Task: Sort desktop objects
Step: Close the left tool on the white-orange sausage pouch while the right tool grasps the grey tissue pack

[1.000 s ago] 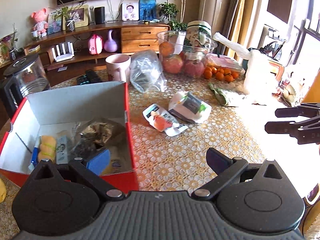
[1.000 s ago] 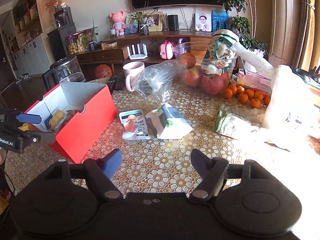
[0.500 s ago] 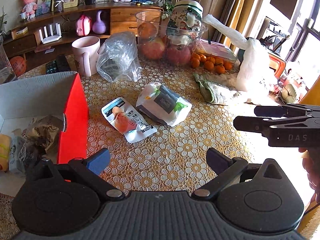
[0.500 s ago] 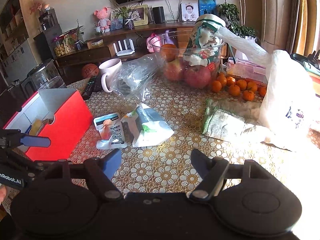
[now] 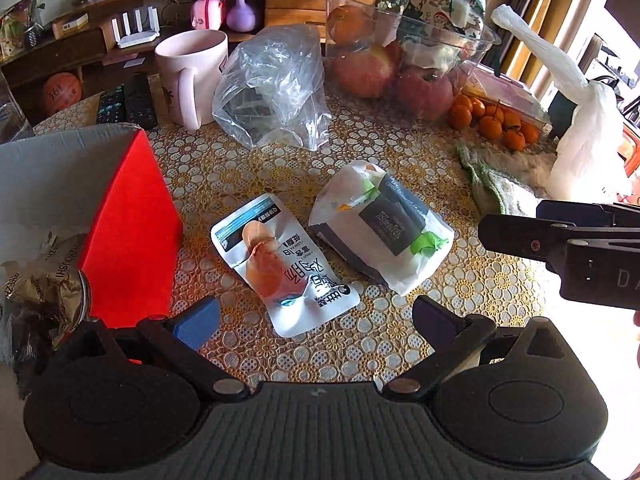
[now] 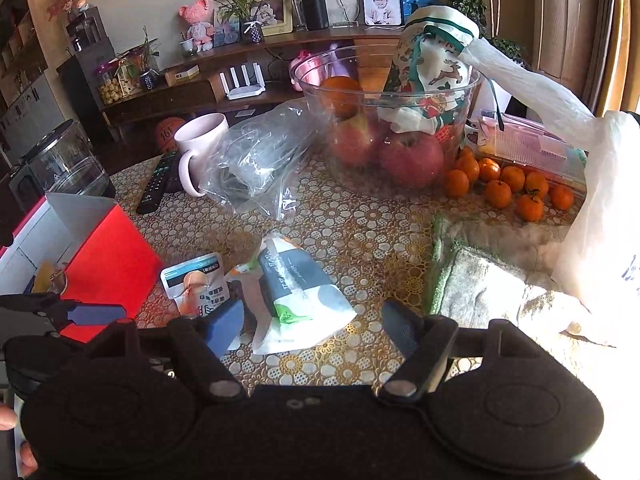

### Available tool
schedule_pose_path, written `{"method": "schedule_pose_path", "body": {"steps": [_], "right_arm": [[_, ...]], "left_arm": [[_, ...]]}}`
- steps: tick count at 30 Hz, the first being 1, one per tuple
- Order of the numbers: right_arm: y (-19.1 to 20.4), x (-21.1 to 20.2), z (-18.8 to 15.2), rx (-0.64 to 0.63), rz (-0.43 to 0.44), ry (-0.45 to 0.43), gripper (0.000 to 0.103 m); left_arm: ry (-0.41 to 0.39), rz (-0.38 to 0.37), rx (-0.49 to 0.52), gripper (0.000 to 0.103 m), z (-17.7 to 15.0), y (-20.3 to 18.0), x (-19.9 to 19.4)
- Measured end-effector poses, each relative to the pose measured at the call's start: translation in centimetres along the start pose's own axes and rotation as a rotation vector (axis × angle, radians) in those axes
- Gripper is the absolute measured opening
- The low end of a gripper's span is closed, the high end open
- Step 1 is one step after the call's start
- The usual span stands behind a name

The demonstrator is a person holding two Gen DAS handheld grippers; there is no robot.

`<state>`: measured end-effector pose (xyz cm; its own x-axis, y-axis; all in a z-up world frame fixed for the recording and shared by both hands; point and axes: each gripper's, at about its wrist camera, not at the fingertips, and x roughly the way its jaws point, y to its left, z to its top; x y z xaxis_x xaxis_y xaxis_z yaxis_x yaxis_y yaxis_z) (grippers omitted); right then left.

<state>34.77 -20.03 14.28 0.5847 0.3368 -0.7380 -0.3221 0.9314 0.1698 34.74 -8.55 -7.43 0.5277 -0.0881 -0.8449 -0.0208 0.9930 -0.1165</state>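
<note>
I had both grippers low over the table, the one with the gold flower-pattern cloth. My left gripper stood with its jaws apart and nothing between the pads; the snack pouch, white with a picture of meat on it, lay flat on the cloth just ahead of them. My right gripper was likewise released, its jaws wide and empty, with the near end of the wipes pack lying between the fingertips in that view, though I could not tell whether either pad touched it. From the left camera the wipes pack lay just right of the pouch, the two nearly touching, both out in the open middle of the table.

The red box stood at the table's left edge, open at the top, with a crumpled foil wrapper inside it. Toward the far edge I saw a pink mug, a crumpled clear bag beside it, and a glass bowl holding apples and an orange. Small tangerines lay loose on the cloth right of the bowl. A green-edged cloth and a white plastic bag sat at the right edge. Two remotes lay left of the mug.
</note>
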Motion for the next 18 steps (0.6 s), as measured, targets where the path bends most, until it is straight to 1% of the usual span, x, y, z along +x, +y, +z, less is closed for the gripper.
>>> {"method": "schedule_pose_path", "body": {"steps": [3,10,18], "right_arm": [[-0.1,1.5,0.7,0.008,0.005,0.012,0.076],[-0.2,5.3,0.9,0.014,-0.005,0.058,0.076],[-0.6,8.6,1.2,0.04,-0.009,0.086,0.076]], "left_arm": [[0.023,0.012,-0.036,0.103,0.5,0.4,1.4],[0.026,0.007,-0.072,0.103,0.9,0.9,3.6],[0.015,0.009,-0.045,0.103,-0.2,0.5,5.5]]}}
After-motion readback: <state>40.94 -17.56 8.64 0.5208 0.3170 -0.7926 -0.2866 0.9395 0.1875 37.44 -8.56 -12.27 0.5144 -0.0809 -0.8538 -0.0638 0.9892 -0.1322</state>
